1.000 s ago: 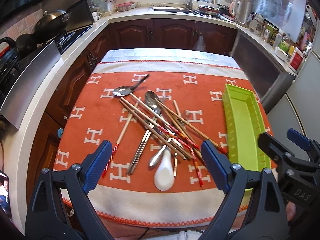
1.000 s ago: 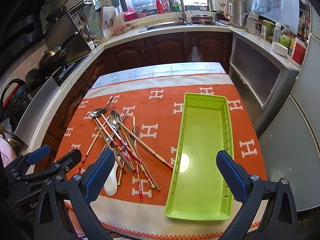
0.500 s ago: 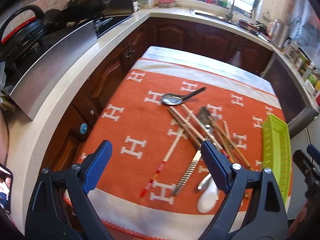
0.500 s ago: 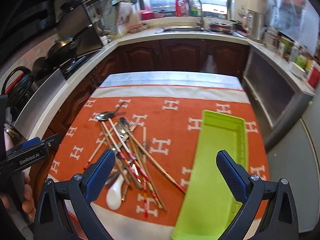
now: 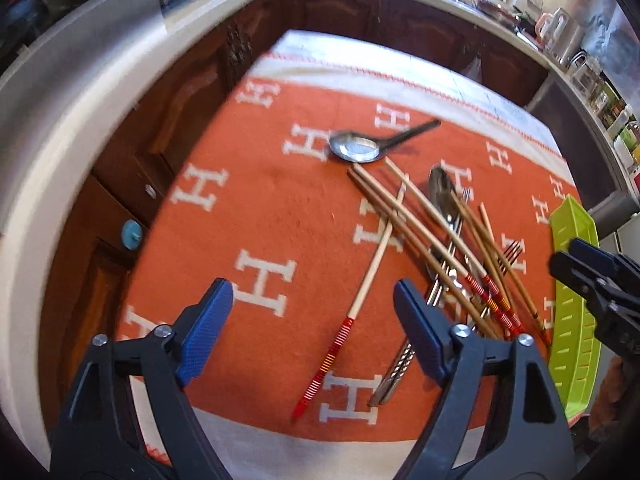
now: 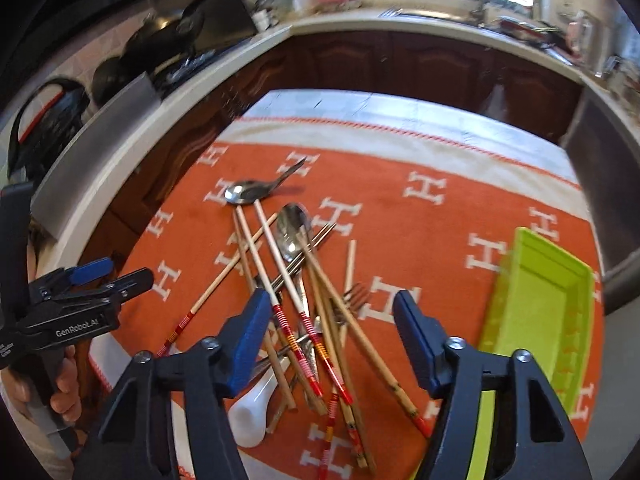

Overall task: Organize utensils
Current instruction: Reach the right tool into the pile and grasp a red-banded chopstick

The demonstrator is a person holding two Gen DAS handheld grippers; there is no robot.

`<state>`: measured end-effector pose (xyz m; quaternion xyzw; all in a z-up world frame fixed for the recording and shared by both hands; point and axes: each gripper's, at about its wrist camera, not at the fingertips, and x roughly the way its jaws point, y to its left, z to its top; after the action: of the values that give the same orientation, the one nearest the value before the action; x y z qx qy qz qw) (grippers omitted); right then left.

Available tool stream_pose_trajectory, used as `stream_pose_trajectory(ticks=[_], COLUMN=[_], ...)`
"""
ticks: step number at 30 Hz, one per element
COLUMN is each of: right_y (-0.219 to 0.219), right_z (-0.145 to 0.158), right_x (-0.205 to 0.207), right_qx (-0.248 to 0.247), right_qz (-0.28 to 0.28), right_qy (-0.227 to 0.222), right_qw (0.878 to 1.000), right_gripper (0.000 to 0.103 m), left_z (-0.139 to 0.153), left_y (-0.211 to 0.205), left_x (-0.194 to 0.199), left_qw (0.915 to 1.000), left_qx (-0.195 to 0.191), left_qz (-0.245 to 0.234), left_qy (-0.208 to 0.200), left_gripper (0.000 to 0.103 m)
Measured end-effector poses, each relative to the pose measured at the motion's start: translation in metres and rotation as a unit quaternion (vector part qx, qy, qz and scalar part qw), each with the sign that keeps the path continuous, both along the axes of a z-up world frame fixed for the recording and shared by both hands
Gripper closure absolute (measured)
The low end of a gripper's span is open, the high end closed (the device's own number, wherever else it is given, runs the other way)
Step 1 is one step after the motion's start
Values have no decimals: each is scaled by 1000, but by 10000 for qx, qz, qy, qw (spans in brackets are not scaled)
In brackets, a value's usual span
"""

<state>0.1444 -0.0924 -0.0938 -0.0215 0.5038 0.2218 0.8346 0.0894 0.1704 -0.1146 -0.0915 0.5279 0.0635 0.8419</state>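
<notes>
A heap of wooden chopsticks (image 6: 316, 312) with red-banded ends, metal spoons (image 6: 292, 232), a fork (image 6: 352, 294) and a white ceramic spoon (image 6: 250, 412) lies on the orange cloth (image 6: 400, 216). A lime green tray (image 6: 540, 312) lies to the right of the heap. My right gripper (image 6: 326, 338) is open, low over the heap. My left gripper (image 5: 312, 324) is open above a lone red-banded chopstick (image 5: 360, 304) at the heap's left edge. The heap (image 5: 452, 248), a dark-handled spoon (image 5: 360, 148) and the tray (image 5: 572, 320) also show in the left wrist view.
The cloth covers a small table ringed by dark wood cabinets (image 6: 420, 68) and a pale countertop (image 5: 80, 120). A stove with pans (image 6: 160, 40) is at the left, a sink (image 6: 440, 8) at the back. The table's left edge drops to a narrow gap.
Both grippers have come down and forward, closer to the utensils. The left has swung toward the heap's left side; the right has shifted left from the tray to over the heap. Nothing was grasped.
</notes>
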Motion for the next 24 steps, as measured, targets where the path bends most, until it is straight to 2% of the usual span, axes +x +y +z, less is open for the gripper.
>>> stream_pose_trajectory(ticks=[3,4,6,9,16,22,24], right_y=[15,18,27,37,57,65,69], right_z=[-22,-27,-38,-49,-65,-73,-81], right_x=[11,13,17,21,28,33,34], right_qx=[-110,-136,-223,-305,-443,-430,-506], right_qz=[146,189,326,526,898,1090,1177], right_qy=[282,345,438,471,596,583,684], right_qw=[9994,9991,9983,9970,9932,9914,9894], right_gripper=[53,57,72,77,78,78,83], left_z=[-15,-19,-21,-24,-37,-49,-52], left_y=[-2,-3,-7,-16,-25,-23,-22], left_x=[6,8,11,16,36,50,57], left_qw=[9994,9991,9985,9962,9861,9818,9799], left_qx=[-277,-356,-481,-770,-1577,-1830,-1930], left_qz=[-14,-46,-127,-329,-356,-176,-107], left_qy=[196,212,216,228,395,474,497], left_gripper=[34,35,35,41,47,49,52])
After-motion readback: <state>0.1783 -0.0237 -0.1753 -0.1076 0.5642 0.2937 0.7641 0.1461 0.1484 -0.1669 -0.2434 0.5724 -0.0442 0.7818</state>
